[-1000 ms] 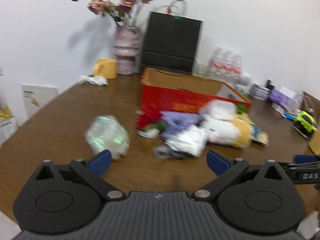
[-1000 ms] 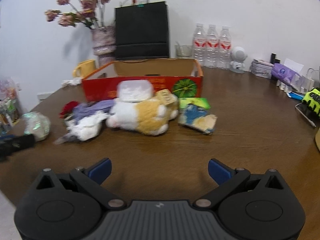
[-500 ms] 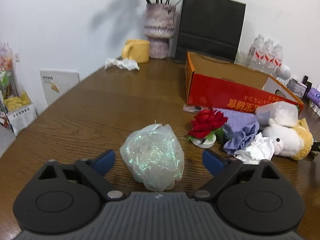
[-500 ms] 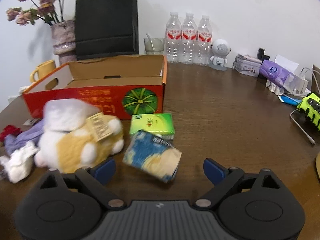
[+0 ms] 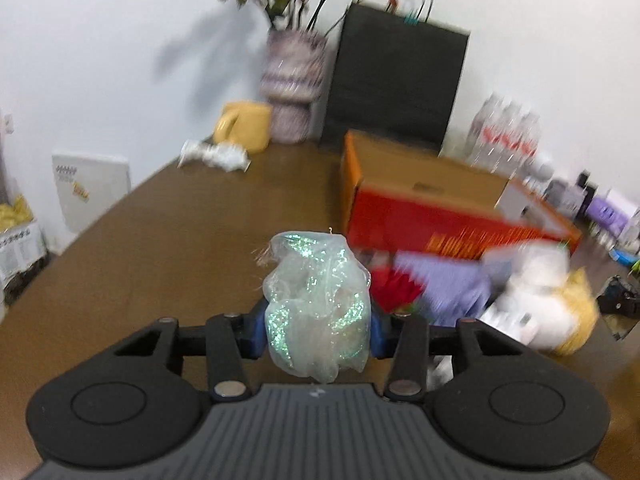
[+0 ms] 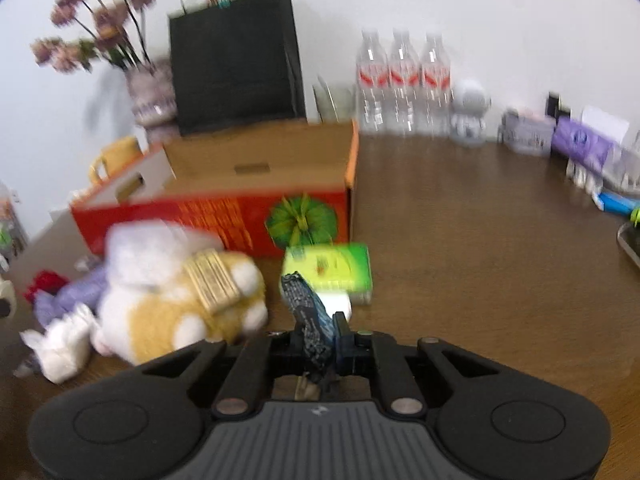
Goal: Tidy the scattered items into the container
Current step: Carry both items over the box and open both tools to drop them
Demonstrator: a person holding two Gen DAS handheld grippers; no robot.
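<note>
My left gripper (image 5: 318,330) is shut on a glittery translucent bundle (image 5: 318,300), held above the table. My right gripper (image 6: 320,344) is shut on a blue and dark snack packet (image 6: 306,316), which stands on edge between the fingers. The open red cardboard box (image 5: 432,224) stands behind the pile; it also shows in the right wrist view (image 6: 240,208). A white and yellow plush toy (image 6: 176,300), a green packet (image 6: 330,268), a purple cloth (image 5: 452,288), a red flower (image 5: 394,288) and white crumpled paper (image 6: 60,346) lie in front of the box.
A vase of flowers (image 5: 292,88), a yellow mug (image 5: 244,126) and a black paper bag (image 5: 396,84) stand behind the box. Three water bottles (image 6: 404,84) and a small white robot figure (image 6: 468,114) stand by the wall. Small boxes (image 6: 576,144) line the table's right edge.
My left gripper has closed on the glittery bundle and lifted it. My right gripper has closed on the blue snack packet, which now stands on edge in the jaws.
</note>
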